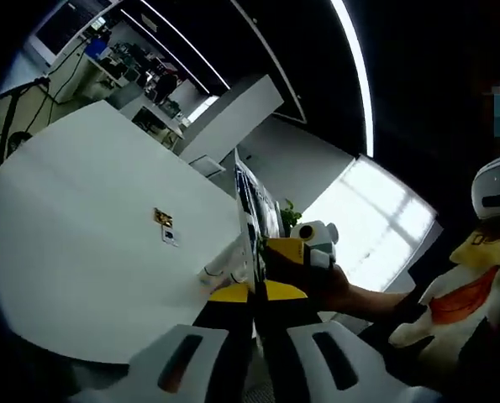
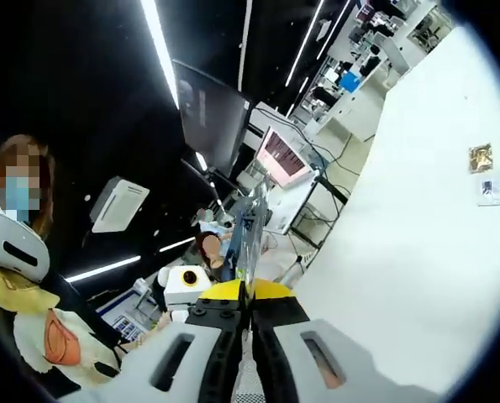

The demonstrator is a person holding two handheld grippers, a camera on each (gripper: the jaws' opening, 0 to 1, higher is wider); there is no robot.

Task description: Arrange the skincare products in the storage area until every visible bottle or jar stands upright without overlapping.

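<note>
1. Skincare bottles and jars. Location: cannot tell from either view. Judged handling: light, rigid, smooth-walled and likely slippery. Any glass jar is fragile, and tall bottles tip easily. Suggested hold: across the body at mid-height, below the cap, with jaws square to the wall.

2. Thin panel (image 1: 248, 210). Flat sheet seen edge-on, with printed or dark markings along its face, rising straight out from between the jaws in both views. Material and purpose cannot be told. Judged stiff, light and prone to twist if the two holds pull unevenly.

3. Left gripper (image 1: 256, 292). Yellow tips drawn together, apparently pinching the lower edge of the thin panel. No gap is visible beyond the sheet's thickness.

4. Right gripper (image 2: 248, 290). Same condition: yellow tips brought together on the thin panel's edge. In the left gripper view it sits just beyond the left gripper's tips, on the far face of the sheet, carried by a hand (image 1: 321, 281).

5. White table (image 1: 90, 210). Lies to one side of the panel, with two small cards (image 1: 165, 225) lying flat near its middle, one just beside the other.
</note>
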